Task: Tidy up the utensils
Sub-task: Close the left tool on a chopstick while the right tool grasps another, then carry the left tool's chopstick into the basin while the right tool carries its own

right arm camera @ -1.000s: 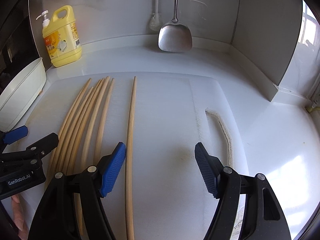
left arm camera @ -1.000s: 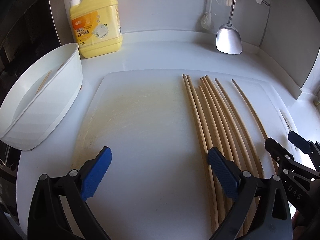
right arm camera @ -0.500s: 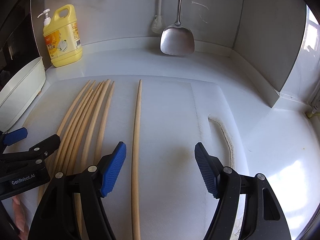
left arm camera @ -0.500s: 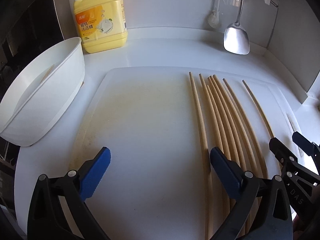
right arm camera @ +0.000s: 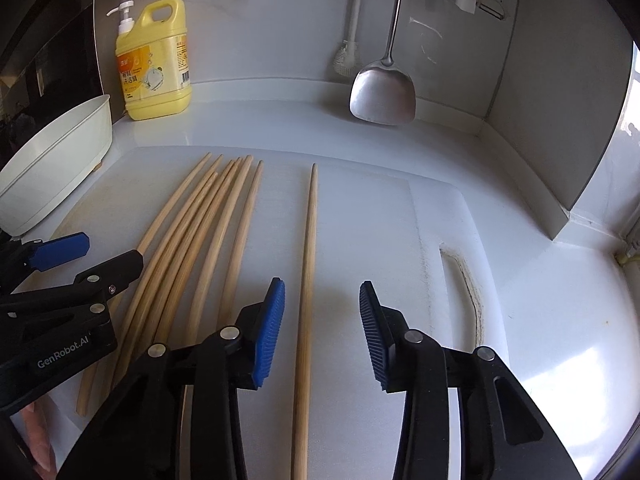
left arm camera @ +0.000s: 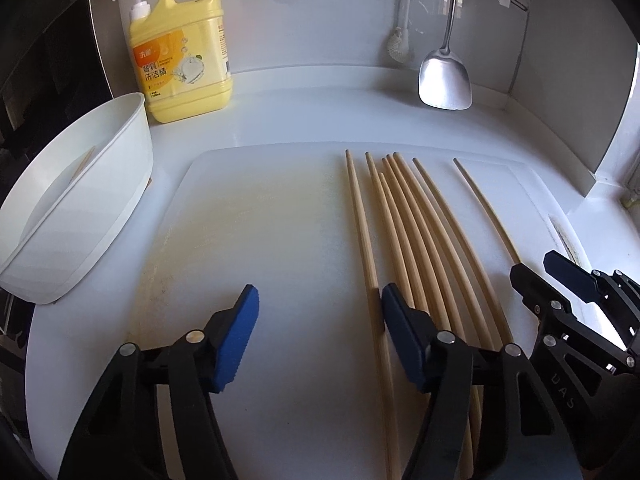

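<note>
Several long bamboo chopsticks [left arm camera: 416,236] lie side by side on a white cutting board [left arm camera: 260,232]; they also show in the right wrist view [right arm camera: 200,240]. One chopstick [right arm camera: 308,280] lies apart to their right. My left gripper [left arm camera: 318,320] is open and empty, low over the board, its right finger beside the leftmost chopstick [left arm camera: 362,232]. My right gripper [right arm camera: 322,320] is open, its jaws straddling the lone chopstick without touching it. A white oval holder [left arm camera: 80,200] stands at the left with one chopstick inside.
A yellow dish soap bottle [left arm camera: 182,48] stands at the back left. A steel spatula [left arm camera: 444,76] and a brush [left arm camera: 400,44] hang on the back wall. A wall corner [right arm camera: 560,140] closes the right side. The board's handle slot [right arm camera: 464,276] is at the right.
Both grippers have moved forward and lower over the board. The right gripper shifted left so the lone chopstick now lies between its jaws. Both jaws have narrowed somewhat.
</note>
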Available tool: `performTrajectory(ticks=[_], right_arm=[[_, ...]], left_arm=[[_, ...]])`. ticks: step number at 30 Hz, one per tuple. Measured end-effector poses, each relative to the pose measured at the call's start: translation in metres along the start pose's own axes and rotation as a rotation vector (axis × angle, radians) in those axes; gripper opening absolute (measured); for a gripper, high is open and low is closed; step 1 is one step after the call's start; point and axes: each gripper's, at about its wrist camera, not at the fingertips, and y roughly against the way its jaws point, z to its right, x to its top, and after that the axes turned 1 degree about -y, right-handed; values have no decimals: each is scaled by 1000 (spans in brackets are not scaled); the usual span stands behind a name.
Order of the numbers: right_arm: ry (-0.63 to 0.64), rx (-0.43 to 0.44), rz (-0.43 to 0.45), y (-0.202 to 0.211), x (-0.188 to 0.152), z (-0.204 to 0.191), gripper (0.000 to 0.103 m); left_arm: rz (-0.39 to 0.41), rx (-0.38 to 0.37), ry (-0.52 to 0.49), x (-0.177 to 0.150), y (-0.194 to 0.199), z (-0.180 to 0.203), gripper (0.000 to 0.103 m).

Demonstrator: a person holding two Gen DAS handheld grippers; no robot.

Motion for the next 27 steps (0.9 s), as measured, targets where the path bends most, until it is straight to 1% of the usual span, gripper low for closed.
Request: performTrajectory(ticks=[1, 3, 4, 6, 7, 8, 9, 10, 12, 13, 20, 24, 27], right_arm=[[-3, 3, 0, 0, 0, 0, 35], [-16, 20, -3, 0, 0, 2, 33], [-18, 27, -4, 0, -1, 2, 30], [-8, 34, -1, -1, 0, -1, 25], [-2, 36, 2, 0, -1, -2, 22], [2, 40, 4, 0, -1, -4, 17], [7, 46, 5, 0, -1, -5, 16], [13, 49, 8, 0, -1, -7, 14], [20, 54, 11, 1, -1, -9, 11], [18, 63, 11, 1, -1, -8, 6], [-62, 122, -3, 5, -3, 2, 6], [-88, 136, 2, 15, -2, 6, 6], [-100, 143, 1, 27, 3, 8, 6]], left_arm=[[2, -4, -3, 0, 1, 1, 54], [7, -11, -12, -2, 3, 3, 45], [10, -14, -18, -2, 4, 5, 41], [13, -22, -31, -4, 5, 7, 28], [13, -28, -38, -4, 6, 9, 24], [11, -35, -43, -4, 6, 11, 16], [9, -39, -46, -3, 6, 12, 9], [5, -42, -44, -3, 6, 12, 7], [0, -55, -32, -3, 7, 9, 7], [-5, -62, -22, -3, 7, 7, 7], [-22, -96, 16, -7, 12, 0, 7], [-62, -129, 49, -7, 14, -5, 7], [-84, -144, 72, -3, 26, -9, 7]])
